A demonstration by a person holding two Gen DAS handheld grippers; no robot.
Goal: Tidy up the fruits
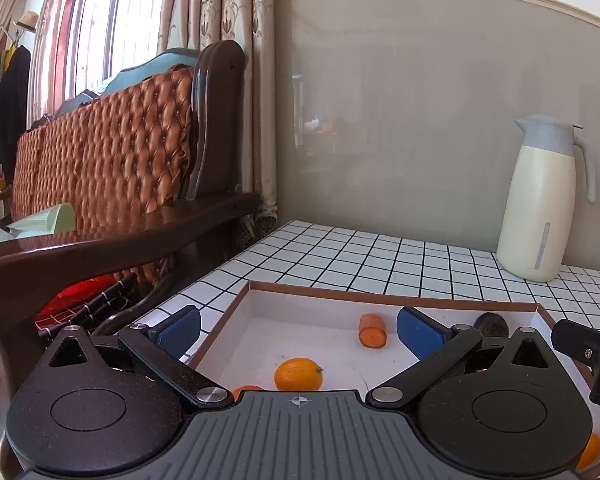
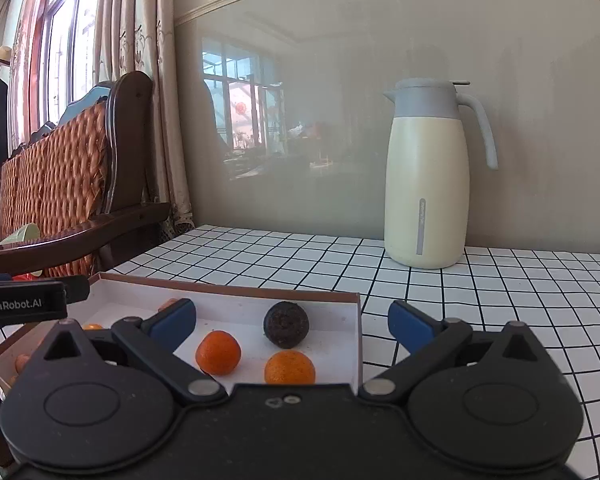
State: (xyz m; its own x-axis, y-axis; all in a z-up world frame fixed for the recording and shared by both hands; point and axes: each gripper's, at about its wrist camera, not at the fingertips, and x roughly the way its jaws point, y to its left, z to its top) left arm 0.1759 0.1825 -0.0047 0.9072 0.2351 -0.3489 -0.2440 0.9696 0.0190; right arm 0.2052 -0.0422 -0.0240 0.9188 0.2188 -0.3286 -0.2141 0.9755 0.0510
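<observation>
Both tongs spread wide, nothing between the pads: left tongs (image 1: 299, 334), right tongs (image 2: 292, 326).

Shallow white cardboard tray with brown rim (image 2: 236, 286) on the white grid-tiled worktop (image 2: 480, 292) holds the fruit.

Right view count: two round orange citrus (image 2: 218, 352) (image 2: 289, 368), one dark wrinkled round fruit (image 2: 286, 324) at 12 o'clock of them.

Left view only: orange carrot stub (image 1: 373, 331), one more orange citrus (image 1: 299, 374) at its 7 o'clock.

Cream thermos jug with grey lid (image 2: 428, 176) at the tray's 1 o'clock, well apart. Brown wooden sofa (image 1: 112, 184) at 9 o'clock.
</observation>
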